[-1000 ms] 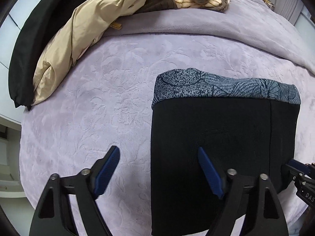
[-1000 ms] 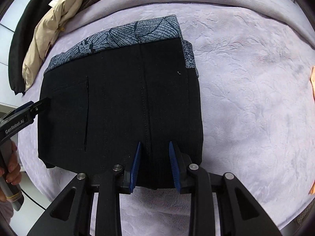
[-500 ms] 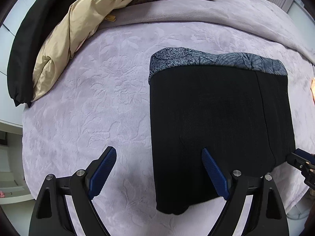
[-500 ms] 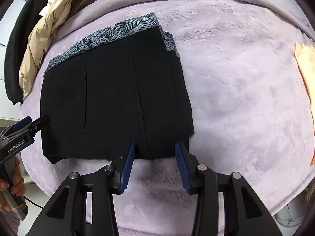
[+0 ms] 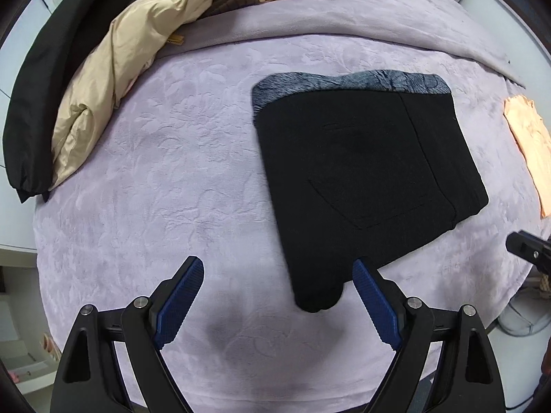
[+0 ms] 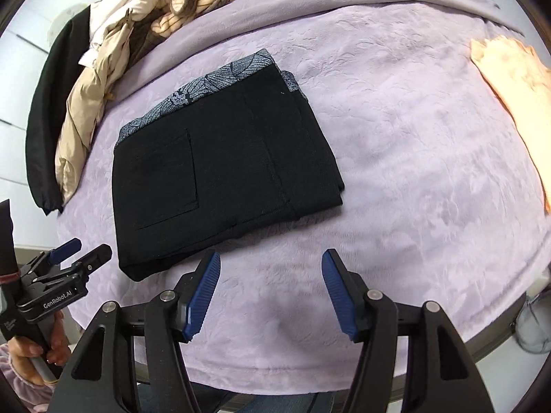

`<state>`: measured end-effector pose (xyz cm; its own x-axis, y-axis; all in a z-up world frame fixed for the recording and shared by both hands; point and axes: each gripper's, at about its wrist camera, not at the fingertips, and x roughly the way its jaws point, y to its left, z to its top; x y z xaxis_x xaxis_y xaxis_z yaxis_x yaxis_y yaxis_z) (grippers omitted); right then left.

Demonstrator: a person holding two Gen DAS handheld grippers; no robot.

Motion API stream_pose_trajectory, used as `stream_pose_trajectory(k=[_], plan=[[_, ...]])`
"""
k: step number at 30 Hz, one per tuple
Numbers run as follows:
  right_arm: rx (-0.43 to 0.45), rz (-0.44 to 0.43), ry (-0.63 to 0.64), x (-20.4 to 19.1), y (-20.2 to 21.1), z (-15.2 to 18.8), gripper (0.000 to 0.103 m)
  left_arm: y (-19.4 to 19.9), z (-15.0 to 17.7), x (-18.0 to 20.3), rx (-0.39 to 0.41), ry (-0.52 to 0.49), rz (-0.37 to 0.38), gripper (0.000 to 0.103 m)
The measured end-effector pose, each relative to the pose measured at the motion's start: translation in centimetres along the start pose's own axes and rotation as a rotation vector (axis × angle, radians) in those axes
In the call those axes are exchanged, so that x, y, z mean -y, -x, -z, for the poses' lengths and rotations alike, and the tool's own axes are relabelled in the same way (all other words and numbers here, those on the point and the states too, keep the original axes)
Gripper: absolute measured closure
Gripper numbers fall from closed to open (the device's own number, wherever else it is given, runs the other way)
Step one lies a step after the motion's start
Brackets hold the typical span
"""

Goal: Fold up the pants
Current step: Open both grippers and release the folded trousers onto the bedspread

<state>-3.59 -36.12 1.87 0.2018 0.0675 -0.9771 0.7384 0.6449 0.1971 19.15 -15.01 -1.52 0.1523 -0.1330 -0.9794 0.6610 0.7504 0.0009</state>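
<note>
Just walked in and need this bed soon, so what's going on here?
A person with a gripper in each hand is folding black pants on the lavender blanket. The pants lie folded into a compact rectangle, patterned grey waistband at the far edge. The left gripper is open above the pants' near corner; the right gripper has just been opening, with nothing between its jaws. A pile of other clothes sits at the back.

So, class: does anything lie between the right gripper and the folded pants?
Nothing visible does. Only bare blanket separates the right gripper, whose jaws have just been opening and hold nothing, from the pants. The jacket pile and the orange cloth lie off to the sides.
</note>
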Motion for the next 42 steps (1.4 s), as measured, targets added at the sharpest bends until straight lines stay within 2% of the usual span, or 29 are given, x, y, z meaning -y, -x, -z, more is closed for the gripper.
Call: stream_pose_trajectory(k=[8,15,18,20,24,29,36,42], plan=[[-0.006,0.043,-0.07,-0.3,1.6,3.4,0.036,0.0,1.1,-4.9,0.0,0.025,-0.006,0.014],[-0.008,0.041,-0.078,-0.6,1.6,2.5,0.034,-0.8,2.2,-6.6,-0.037,0.075,-0.002,0.014],[-0.009,0.053,-0.022,-0.7,1.9,1.0,0.032,-1.3,2.1,-6.6,-0.045,0.082,-0.005,0.014],[0.004,0.079,0.027,-0.6,2.2,-0.5,0.025,-1.7,1.7,-6.5,-0.056,0.103,-0.013,0.014],[0.024,0.094,0.077,0.3,2.2,-4.0,0.025,-1.6,0.6,-6.6,-0.061,0.191,-0.008,0.014],[0.046,0.043,0.095,1.8,2.4,-8.5,0.025,-1.7,-0.9,-5.2,-0.064,0.233,-0.028,0.014],[-0.054,-0.04,0.101,4.5,-1.2,-11.2,0.025,-3.4,-3.4,-2.0,-0.085,0.272,-0.045,0.014],[-0.025,-0.167,0.129,2.1,-4.9,-15.6,0.026,-4.7,-4.9,-1.0,-0.091,0.298,-0.093,0.014]])
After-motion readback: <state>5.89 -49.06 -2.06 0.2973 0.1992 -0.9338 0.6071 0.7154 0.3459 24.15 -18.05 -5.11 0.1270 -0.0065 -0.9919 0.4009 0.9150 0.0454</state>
